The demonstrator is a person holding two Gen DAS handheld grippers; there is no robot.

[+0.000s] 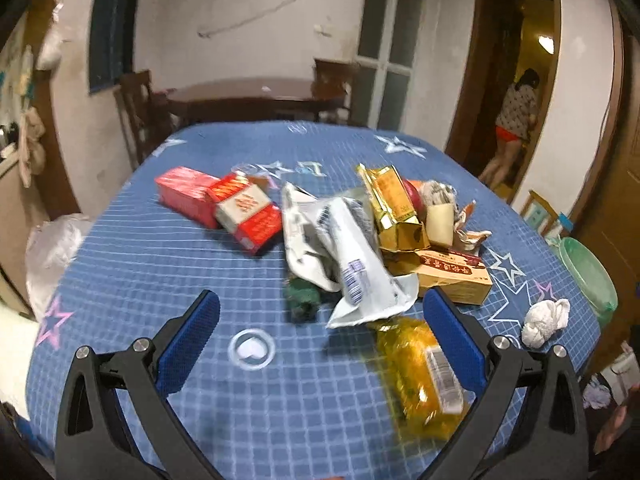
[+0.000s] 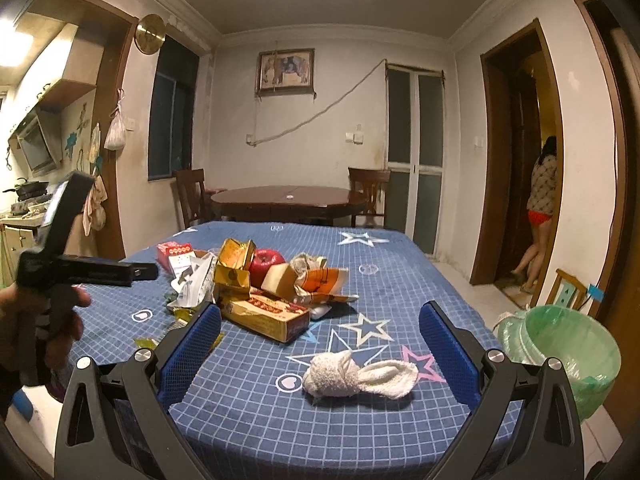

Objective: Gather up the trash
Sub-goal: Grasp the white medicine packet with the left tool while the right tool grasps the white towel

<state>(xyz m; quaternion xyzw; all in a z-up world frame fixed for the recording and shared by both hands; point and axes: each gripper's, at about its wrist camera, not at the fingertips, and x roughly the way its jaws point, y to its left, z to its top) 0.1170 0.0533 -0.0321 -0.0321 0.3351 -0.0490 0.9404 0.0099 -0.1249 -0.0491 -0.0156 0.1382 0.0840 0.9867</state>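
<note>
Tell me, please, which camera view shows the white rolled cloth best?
The right wrist view: the white rolled cloth lies whole and sharp on the tablecloth, between the open right gripper's fingers. The left wrist view shows it only small, near the table's right edge.

Your table wears a matt woven cloth, blue with a white grid and printed stars. The gold wrapper is glossy foil, creased. The white pouch is crinkled shiny plastic film. The red boxes are smooth printed card; the tan box is card too, duller. The yellow packet is clear glossy cellophane. The white rag is rough terry cloth. Both your grippers have matt black plastic arms, textured blue pads, metal rivets. The bin liner is thin translucent green plastic.
</note>
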